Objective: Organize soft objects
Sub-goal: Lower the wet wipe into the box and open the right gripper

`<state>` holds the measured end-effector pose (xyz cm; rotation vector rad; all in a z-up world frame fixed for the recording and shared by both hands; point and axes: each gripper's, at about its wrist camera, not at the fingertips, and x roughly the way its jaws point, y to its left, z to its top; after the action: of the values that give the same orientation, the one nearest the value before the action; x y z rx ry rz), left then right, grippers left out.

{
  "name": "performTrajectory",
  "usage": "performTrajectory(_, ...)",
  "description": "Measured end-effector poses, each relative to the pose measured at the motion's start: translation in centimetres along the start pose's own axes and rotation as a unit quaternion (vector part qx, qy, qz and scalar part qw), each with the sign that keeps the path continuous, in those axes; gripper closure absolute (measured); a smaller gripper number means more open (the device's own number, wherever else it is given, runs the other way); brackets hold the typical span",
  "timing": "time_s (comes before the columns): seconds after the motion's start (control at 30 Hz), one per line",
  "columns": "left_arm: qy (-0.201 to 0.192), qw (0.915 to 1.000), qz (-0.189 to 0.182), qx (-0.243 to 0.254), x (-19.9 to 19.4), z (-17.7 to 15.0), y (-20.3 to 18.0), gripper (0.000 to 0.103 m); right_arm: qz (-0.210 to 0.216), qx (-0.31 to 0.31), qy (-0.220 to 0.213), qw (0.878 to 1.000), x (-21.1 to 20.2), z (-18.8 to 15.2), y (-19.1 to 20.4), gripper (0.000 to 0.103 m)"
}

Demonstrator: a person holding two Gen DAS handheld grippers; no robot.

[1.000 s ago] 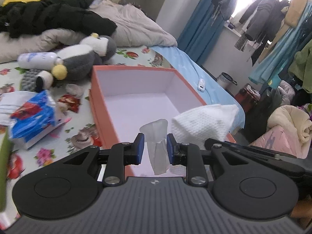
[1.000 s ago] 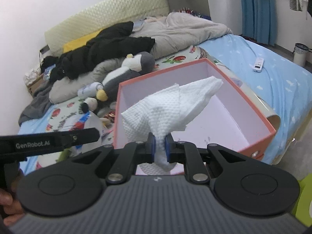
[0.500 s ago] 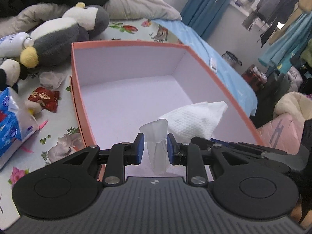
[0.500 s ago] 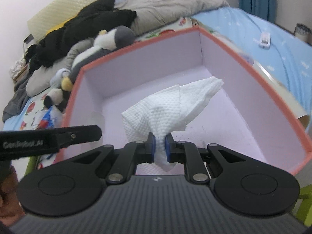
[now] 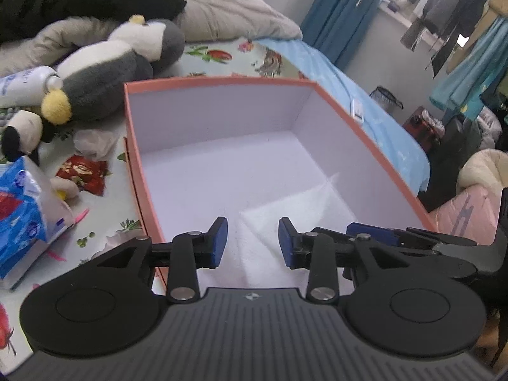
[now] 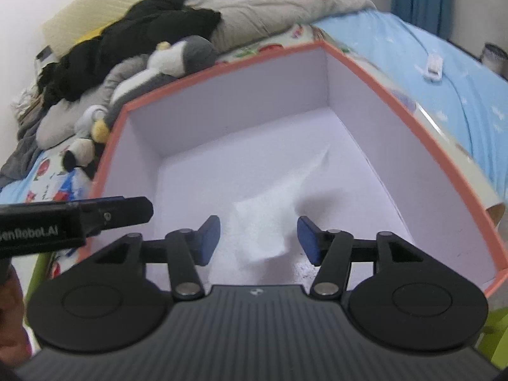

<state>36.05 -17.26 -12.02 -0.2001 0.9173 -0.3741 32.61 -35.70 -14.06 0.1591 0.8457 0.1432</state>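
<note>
1. Left claw (image 5: 252,241): jaws opening, nothing pinched, releasing into the box (image 5: 222,117).
2. Right claw (image 6: 258,239): jaws opening, empty, likewise.
3. White cloth (image 6: 270,222): lay on the box floor, dropped for storing.

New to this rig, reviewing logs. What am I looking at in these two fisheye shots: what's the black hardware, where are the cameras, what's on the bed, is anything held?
No robot: a person carries a two-finger gripper in each hand, with a camera on each looking along its fingers. One view shows the left gripper, the other the right gripper. Both hang over an orange box on a bed. Jaws are opening; nothing is gripped. A white cloth lies inside the box. Beside it: plush penguin, blue tissue pack.
</note>
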Motion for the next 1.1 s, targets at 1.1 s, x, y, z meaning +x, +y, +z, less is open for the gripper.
performTrajectory(1.1,-0.136,0.9903,0.022,0.019,-24.9,-10.2,-3.8,0.062,0.052,-0.033,-0.103,0.993,-18.9,-5.9,8.4,0.047)
